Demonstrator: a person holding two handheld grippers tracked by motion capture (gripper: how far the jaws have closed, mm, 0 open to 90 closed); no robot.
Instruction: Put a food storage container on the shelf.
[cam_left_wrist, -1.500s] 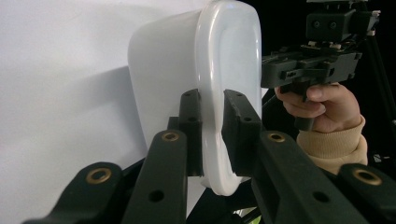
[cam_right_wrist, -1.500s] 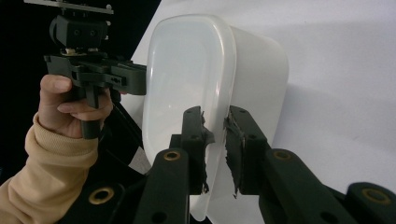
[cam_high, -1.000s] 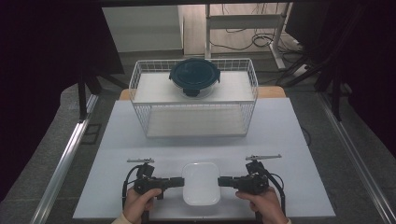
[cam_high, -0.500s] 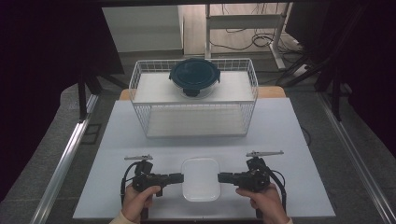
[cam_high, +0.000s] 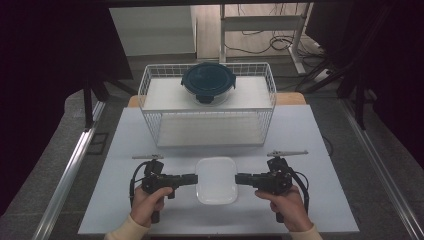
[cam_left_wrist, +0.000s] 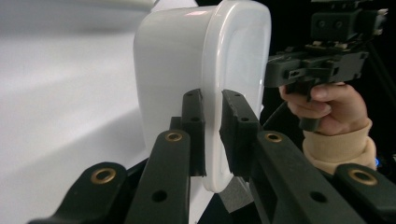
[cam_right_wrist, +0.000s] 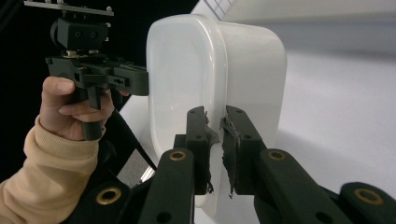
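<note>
Covering most of the high view, the white worktop (cam_high: 125, 150) carries everything. At its far side stands a white wire basket (cam_high: 150, 85), and on the basket's upper shelf rests a round container with a dark blue lid (cam_high: 208, 81), well apart from both hands.

Near the front edge of the worktop is the white plastic container (cam_high: 216, 180), rectangular with rounded corners, its opening turned up. It sits between the two claws, each one gripping it from one side.

The left claw (cam_high: 194, 178) comes from the left, carried in the person's left hand (cam_high: 146, 204). In the left gripper view its jaws are narrow and closed on the rim of the white plastic container (cam_left_wrist: 205, 84), one pad inside the wall and one outside.

The right claw (cam_high: 239, 177) comes from the opposite side, carried in the right hand (cam_high: 287, 202). In the right gripper view its jaws are also narrow and pinch the rim in the same way; the pad covering on them looks torn. A beige sleeve (cam_right_wrist: 42, 172) covers the wrist of the other hand there.
</note>
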